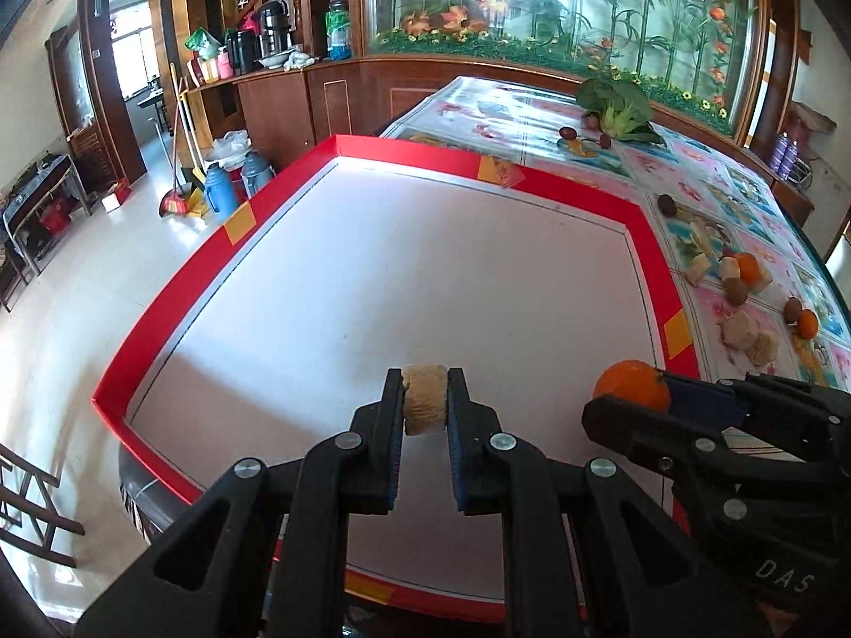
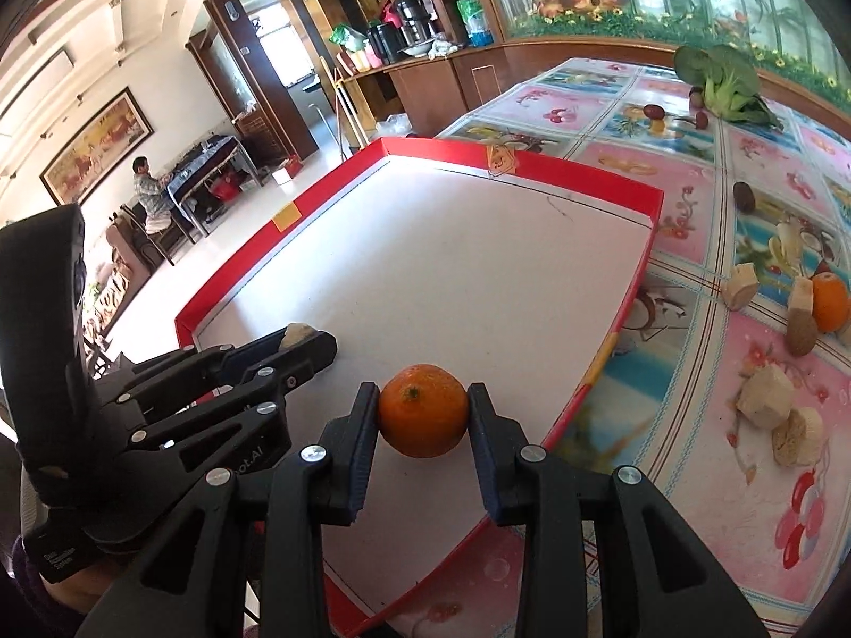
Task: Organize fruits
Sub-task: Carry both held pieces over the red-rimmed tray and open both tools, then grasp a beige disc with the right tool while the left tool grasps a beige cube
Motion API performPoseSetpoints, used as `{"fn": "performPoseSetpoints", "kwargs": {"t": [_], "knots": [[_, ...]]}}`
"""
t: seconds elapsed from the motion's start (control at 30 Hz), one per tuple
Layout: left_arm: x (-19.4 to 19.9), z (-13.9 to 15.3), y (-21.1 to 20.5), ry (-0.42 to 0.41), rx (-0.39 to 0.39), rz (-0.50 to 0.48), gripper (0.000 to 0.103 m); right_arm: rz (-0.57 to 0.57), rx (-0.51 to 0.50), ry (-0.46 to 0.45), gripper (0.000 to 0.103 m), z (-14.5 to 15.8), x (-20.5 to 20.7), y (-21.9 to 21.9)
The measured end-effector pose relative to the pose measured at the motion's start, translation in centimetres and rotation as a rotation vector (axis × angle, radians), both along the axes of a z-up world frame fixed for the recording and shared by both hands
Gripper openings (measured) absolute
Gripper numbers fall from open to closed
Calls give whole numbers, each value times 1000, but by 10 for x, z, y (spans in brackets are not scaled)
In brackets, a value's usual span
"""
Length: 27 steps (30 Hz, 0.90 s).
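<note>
My left gripper [image 1: 424, 399] is shut on a beige cut fruit chunk [image 1: 424, 400] and holds it over the near part of the white tray with a red rim [image 1: 425, 151]. My right gripper [image 2: 424, 409] is shut on an orange [image 2: 423, 409] over the tray's near right side [image 2: 595, 372]. In the left wrist view the right gripper [image 1: 633, 393] with the orange [image 1: 630, 384] is at the right. In the right wrist view the left gripper [image 2: 303, 337] is at the left with the chunk's tip [image 2: 295, 333] showing.
On the flowered tablecloth right of the tray lie more oranges [image 1: 748, 267], brown round fruits [image 1: 737, 291], beige chunks [image 2: 766, 396] and a dark fruit [image 2: 743, 196]. A green leafy vegetable [image 2: 726, 82] lies at the far end. A person sits at a far table [image 2: 146, 189].
</note>
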<state>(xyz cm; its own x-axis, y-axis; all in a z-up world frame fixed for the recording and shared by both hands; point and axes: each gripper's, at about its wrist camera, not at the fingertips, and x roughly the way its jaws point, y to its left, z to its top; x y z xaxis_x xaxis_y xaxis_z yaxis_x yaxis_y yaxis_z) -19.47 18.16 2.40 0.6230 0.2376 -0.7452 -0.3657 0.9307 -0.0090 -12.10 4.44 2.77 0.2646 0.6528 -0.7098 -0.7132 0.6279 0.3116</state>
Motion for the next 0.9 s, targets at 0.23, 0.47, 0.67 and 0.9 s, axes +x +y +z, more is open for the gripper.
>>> {"fn": "performPoseSetpoints", "kwargs": {"t": [0.23, 0.47, 0.67, 0.9], "knots": [[-5, 5, -3, -16, 21, 33, 70, -24, 120, 11, 41, 9, 3, -26], [-2, 15, -22, -26, 42, 4, 72, -118, 160, -73, 46, 18, 6, -77], [2, 27, -45, -48, 58, -48, 74, -215, 88, -126, 46, 17, 10, -116], [10, 37, -85, -66, 76, -169, 78, -351, 6, -48, 46, 5, 36, -151]]}}
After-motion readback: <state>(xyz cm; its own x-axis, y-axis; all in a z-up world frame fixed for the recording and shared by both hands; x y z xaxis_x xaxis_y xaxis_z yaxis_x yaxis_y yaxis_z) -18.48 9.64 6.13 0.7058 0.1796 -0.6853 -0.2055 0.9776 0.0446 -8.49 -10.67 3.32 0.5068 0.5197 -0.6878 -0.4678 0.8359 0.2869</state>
